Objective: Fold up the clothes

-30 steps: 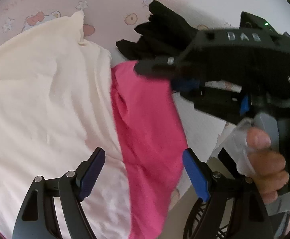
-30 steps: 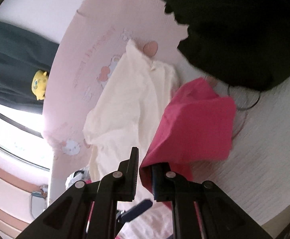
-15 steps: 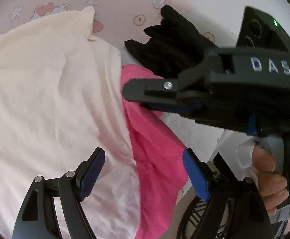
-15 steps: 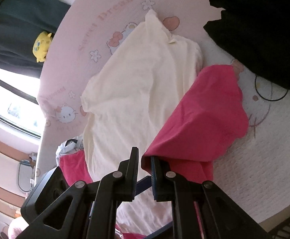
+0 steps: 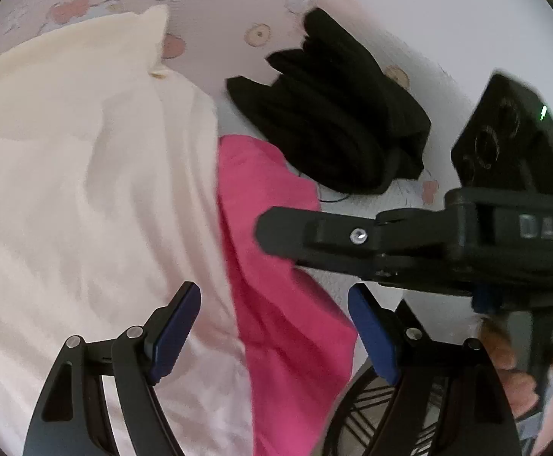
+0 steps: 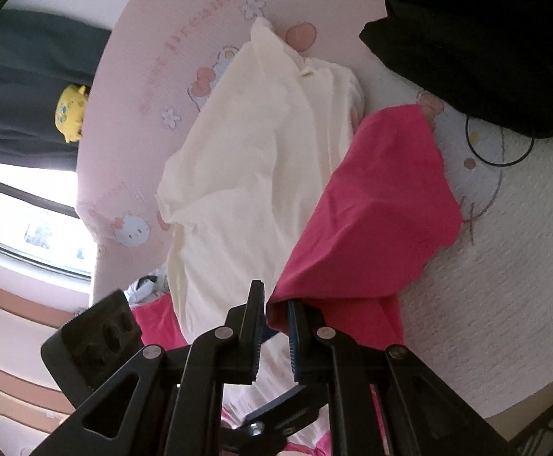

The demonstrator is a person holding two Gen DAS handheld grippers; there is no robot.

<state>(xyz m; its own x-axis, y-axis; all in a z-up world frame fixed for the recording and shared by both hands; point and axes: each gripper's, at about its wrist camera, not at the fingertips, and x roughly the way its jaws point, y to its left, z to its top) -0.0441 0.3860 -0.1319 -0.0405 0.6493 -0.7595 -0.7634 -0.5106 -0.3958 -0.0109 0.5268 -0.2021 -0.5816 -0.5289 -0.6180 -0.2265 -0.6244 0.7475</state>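
A bright pink garment (image 5: 276, 266) lies on the bed beside a cream shirt (image 5: 78, 190). My right gripper (image 6: 276, 307) is shut on an edge of the pink garment (image 6: 371, 209) and holds that edge lifted off the bed. Seen from the left wrist, the right gripper (image 5: 276, 228) reaches in from the right over the pink cloth. My left gripper (image 5: 274, 323) hangs open above the pink garment's near part, its blue-padded fingers (image 5: 174, 326) apart with nothing between them.
A folded black garment (image 5: 337, 125) sits behind the pink one on the pink-and-white cartoon-print bedcover (image 6: 485, 266). A hand (image 5: 512, 372) grips the right tool. A window (image 6: 21, 220), a dark curtain with a yellow plush toy (image 6: 71, 112) stand left of the bed.
The right gripper has carried the pink edge down and toward me, closer to the left gripper. The left gripper stays open and has shifted slightly toward the black garment.
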